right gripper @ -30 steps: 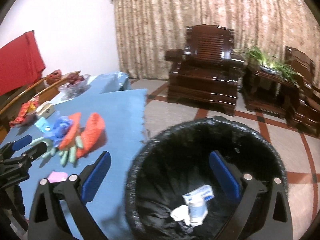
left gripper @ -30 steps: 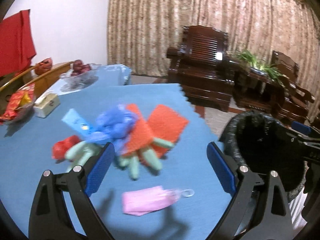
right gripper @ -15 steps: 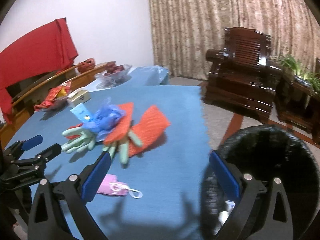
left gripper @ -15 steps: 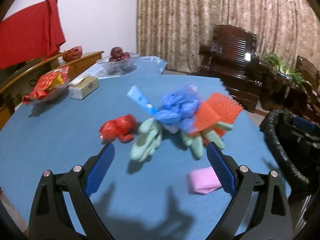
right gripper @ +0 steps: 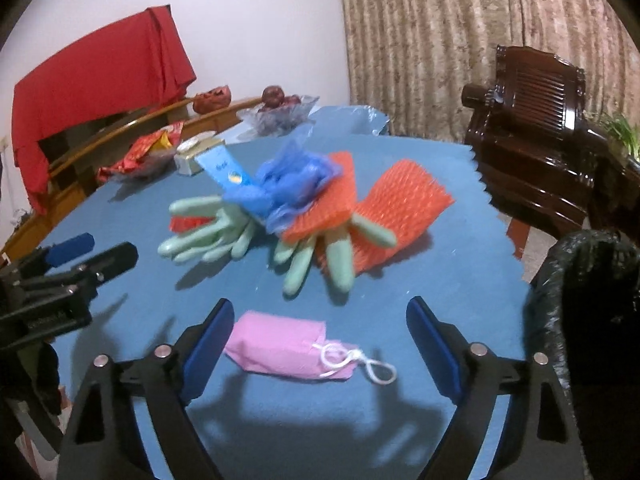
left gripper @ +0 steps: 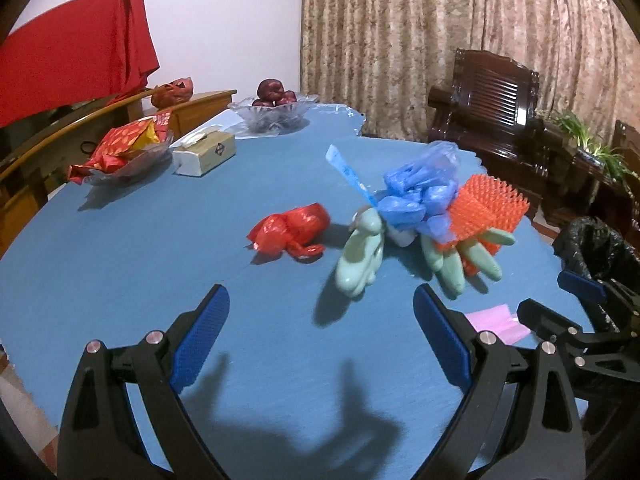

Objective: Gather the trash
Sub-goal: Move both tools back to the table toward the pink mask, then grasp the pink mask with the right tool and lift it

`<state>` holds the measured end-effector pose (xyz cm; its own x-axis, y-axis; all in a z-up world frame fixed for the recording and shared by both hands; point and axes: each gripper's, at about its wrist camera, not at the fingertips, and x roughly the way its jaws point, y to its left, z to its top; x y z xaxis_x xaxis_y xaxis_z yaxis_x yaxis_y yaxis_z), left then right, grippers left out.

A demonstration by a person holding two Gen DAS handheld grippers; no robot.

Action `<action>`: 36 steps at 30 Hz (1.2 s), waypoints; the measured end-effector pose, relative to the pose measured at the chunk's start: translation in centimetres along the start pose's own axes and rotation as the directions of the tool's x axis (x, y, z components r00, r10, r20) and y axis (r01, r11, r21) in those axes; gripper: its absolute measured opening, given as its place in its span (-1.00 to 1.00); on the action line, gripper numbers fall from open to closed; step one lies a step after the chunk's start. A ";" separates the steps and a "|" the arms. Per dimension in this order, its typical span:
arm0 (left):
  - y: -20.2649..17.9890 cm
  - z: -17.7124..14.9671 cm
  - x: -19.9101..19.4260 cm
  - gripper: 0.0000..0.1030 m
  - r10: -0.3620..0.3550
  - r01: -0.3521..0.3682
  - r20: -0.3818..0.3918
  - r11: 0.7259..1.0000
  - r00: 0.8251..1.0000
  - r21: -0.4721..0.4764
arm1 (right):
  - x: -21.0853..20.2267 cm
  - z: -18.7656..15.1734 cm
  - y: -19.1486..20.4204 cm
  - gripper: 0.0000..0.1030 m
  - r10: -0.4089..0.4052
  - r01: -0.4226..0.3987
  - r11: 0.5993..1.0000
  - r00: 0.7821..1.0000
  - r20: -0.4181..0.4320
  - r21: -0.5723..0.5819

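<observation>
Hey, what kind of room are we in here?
Likely a home living or dining room: carved wooden armchair, long patterned curtains, and a fruit bowl on the blue-covered table.

Trash is heaped mid-table on the blue cloth. A crumpled blue plastic bag (right gripper: pixel 294 182) is piled on top, w/ a light-blue tube (right gripper: pixel 224 170) sticking out, tilted up toward the far left. Two pale-green rubber gloves (right gripper: pixel 208 234) are spread below it, fingers toward the cameras. Orange foam netting (right gripper: pixel 400 210) is laid under the right glove. A crumpled red wrapper (left gripper: pixel 290 228) is seen just left of the heap. A folded pink face mask (right gripper: pixel 280 346), white ear loop at its right end, lies flat nearer, apart from the heap. The black-lined bin (right gripper: pixel 588 304) stands off the table's right edge.
</observation>
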<state>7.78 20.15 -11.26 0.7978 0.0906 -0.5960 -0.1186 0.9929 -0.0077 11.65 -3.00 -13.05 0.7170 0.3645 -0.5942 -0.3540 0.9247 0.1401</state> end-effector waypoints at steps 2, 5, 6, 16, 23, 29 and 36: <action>0.3 -0.2 0.1 0.76 0.001 -0.001 -0.006 1.000 1.000 -0.007 | 0.5 -0.3 0.1 0.60 0.000 0.001 1.000 1.000 -0.020 0.002; 0.6 -0.3 0.3 0.76 0.005 -0.005 -0.013 1.000 1.000 -0.013 | 1.1 -0.9 0.3 0.55 0.001 -0.001 1.000 0.999 -0.045 0.002; 0.7 -0.3 0.3 0.76 0.005 -0.005 -0.014 1.000 1.000 -0.014 | 1.3 -1.0 0.4 0.52 0.001 -0.001 1.000 0.999 -0.054 -0.001; 0.7 -0.7 0.8 0.76 0.004 -0.004 -0.033 1.000 0.999 -0.021 | 2.7 -1.9 0.9 -0.54 0.050 -0.051 0.999 0.989 -0.141 -0.007; 0.1 -0.6 1.0 0.76 -0.005 0.004 -0.036 1.000 0.999 -0.014 | 2.2 -1.5 0.3 -0.93 0.072 -0.071 0.997 0.989 -0.128 0.007; -0.5 -0.3 0.9 0.76 -0.012 0.011 -0.033 1.000 0.999 -0.010 | 0.7 0.1 -1.1 -0.93 0.054 -0.052 0.998 0.996 -0.067 0.033; -1.5 0.5 0.9 0.76 -0.034 0.034 -0.017 0.999 0.999 -0.002 | 0.4 2.0 -3.1 -0.93 0.004 -0.002 0.999 0.999 -0.032 0.050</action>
<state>8.96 18.77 -11.40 0.7915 0.0551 -0.6087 -0.0922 0.9953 -0.0297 14.19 -5.55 -12.15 0.6964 0.3641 -0.6184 -0.3249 0.9283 0.1808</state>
